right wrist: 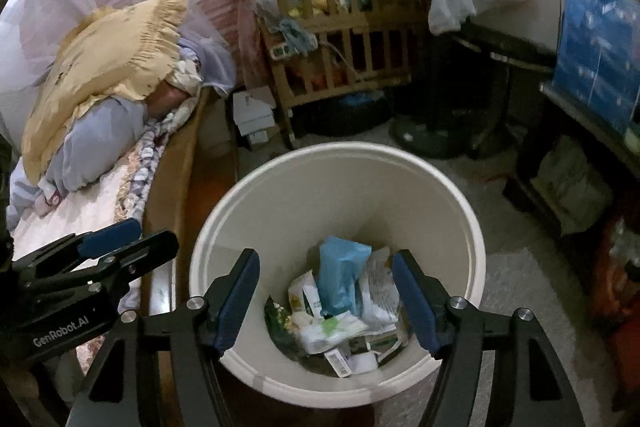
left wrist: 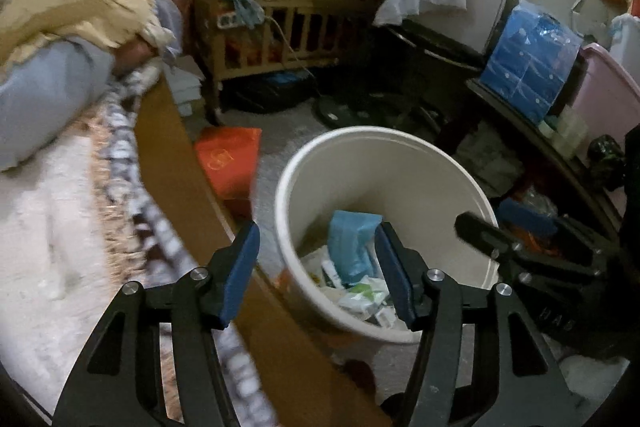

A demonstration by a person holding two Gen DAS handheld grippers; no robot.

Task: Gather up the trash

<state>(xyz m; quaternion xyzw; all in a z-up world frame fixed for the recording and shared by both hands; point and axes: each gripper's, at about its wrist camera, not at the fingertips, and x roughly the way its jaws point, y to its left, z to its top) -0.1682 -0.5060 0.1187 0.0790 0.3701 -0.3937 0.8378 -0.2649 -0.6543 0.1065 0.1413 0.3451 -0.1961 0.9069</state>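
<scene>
A cream round trash bin (right wrist: 472, 239) stands on the floor beside the bed; it also shows in the left wrist view (left wrist: 304, 163). Inside lie a blue plastic packet (right wrist: 340, 271), white wrappers (right wrist: 380, 291) and other packaging; the blue packet (left wrist: 352, 247) shows in the left view too. My right gripper (right wrist: 326, 299) is open and empty above the bin's mouth. My left gripper (left wrist: 318, 273) is open and empty above the bin's left rim and the bed edge. Each gripper shows in the other's view, the left one (right wrist: 120, 243) and the right one (left wrist: 480, 231).
A bed (right wrist: 100, 195) with a yellow pillow (right wrist: 112, 59) and wooden side board (left wrist: 172, 163) lies left. A wooden crib (right wrist: 340, 39) stands behind. A red bag (left wrist: 228, 159) lies on the floor. A dark shelf with blue packs (left wrist: 528, 67) and a fan base (right wrist: 432, 139) stand right.
</scene>
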